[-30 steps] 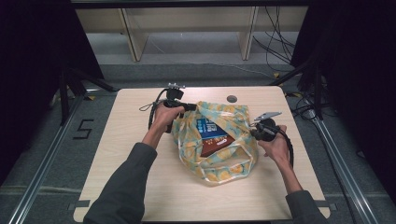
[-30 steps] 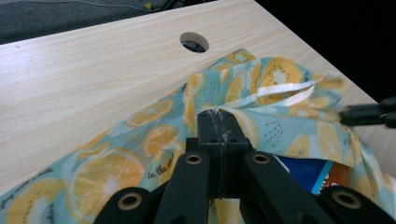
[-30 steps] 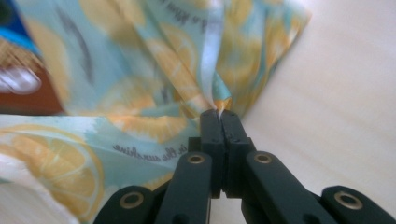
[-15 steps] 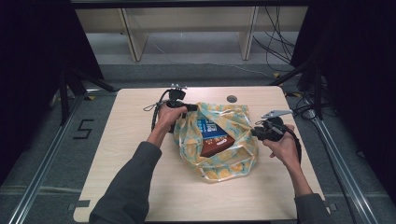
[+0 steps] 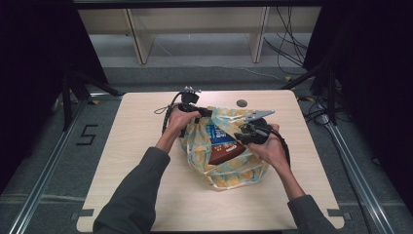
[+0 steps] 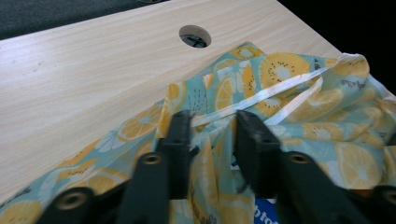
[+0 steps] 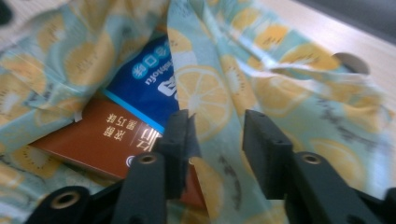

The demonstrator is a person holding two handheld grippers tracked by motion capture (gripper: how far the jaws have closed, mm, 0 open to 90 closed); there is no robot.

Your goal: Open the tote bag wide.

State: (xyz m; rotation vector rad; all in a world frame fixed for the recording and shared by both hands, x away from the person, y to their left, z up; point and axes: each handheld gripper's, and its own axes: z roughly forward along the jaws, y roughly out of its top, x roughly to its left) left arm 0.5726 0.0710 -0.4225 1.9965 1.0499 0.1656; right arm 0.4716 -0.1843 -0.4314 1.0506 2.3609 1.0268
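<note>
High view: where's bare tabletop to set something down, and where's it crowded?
Bare: the table left of the left forearm, the near edge below the fruit-print bag, and the far-right corner beyond the cable hole. Crowded: mid-table, where both grippers work the bag's mouth.

Thin printed cloth bag (image 5: 229,168), matt pale wood table (image 5: 136,161)

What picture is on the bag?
Yellow citrus slices on teal bag, clearest in the left gripper view.

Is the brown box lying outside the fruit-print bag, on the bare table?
No. The brown box lies inside the open fruit-print bag, beside a blue box.
</note>
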